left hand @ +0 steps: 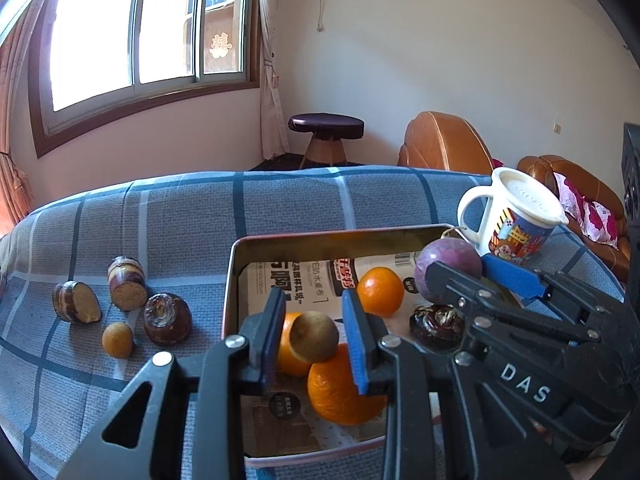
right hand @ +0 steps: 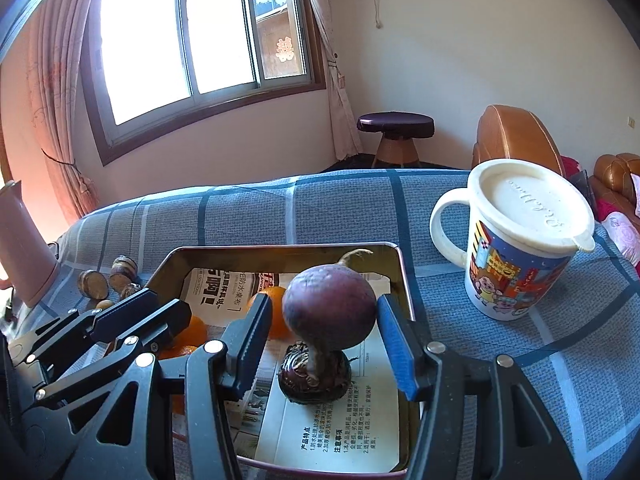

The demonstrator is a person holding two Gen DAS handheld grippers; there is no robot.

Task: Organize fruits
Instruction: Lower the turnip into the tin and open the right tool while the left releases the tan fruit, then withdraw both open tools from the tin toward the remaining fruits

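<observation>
In the centre of my left view, the left gripper point(left hand: 314, 338) stands slightly open; a small brown fruit point(left hand: 314, 342) sits between its fingers, no pad visibly pressing, above the oranges point(left hand: 344, 388) in the tin tray point(left hand: 236, 280). The right gripper point(right hand: 320, 336) clamps the purple fruit point(right hand: 330, 308), long axis upright, over the tray's right half.

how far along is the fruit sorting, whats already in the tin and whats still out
Done: three oranges and a dark wrinkled fruit lie in the tin.

In hand: the left gripper has a small brown fruit between its open pads above the oranges. The right gripper frames a purple fruit; contact is unclear.

Left: five pieces remain on the checked cloth left of the tin.
</observation>
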